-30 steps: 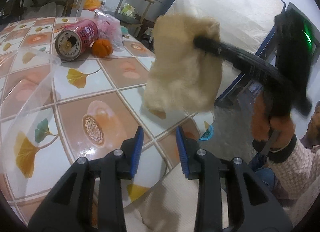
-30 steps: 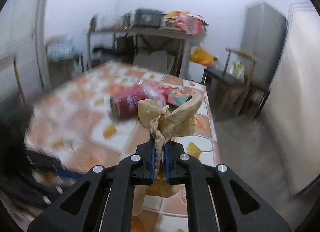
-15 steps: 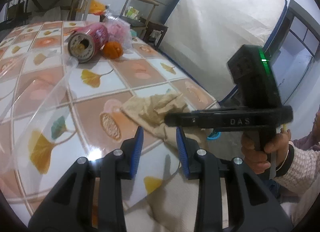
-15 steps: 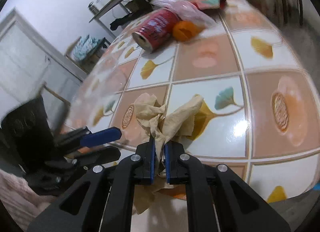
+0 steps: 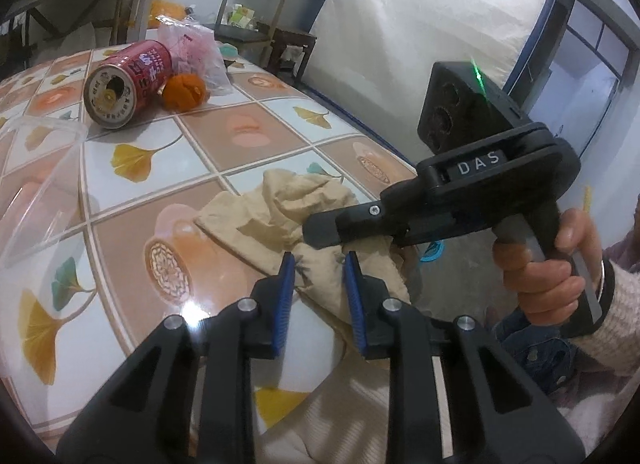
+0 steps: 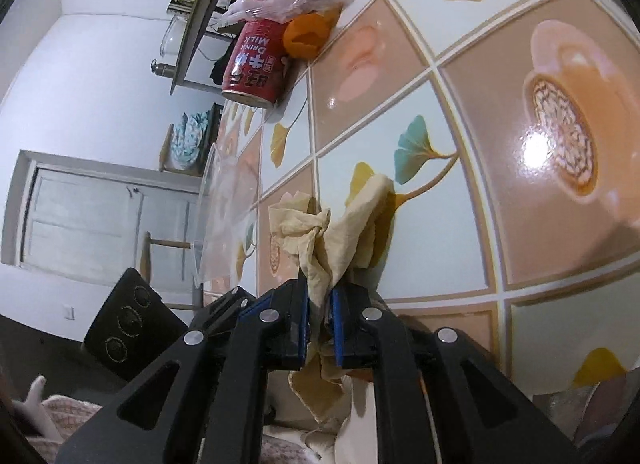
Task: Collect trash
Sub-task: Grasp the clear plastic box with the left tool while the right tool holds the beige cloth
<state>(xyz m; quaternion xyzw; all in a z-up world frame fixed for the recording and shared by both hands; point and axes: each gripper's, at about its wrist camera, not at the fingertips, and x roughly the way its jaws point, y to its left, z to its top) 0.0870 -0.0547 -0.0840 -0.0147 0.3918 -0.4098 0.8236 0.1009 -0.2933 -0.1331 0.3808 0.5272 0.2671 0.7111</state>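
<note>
Already your right tool (image 6: 319, 328) was clamped on the crumpled beige paper (image 5: 288, 208), which lay at the table's (image 5: 248, 136) near edge, its length running from that tool toward your left tool (image 5: 318, 296); the left one stood part-open, straddling a fold. Farther back on the glossy tiled top lay a red can (image 5: 128, 84), orange peel (image 5: 186, 92) and a clear container (image 5: 44, 168).

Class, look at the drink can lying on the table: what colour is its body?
The can is red with white lettering, which the right wrist view shows best, reading "DRINK MILK".
</note>
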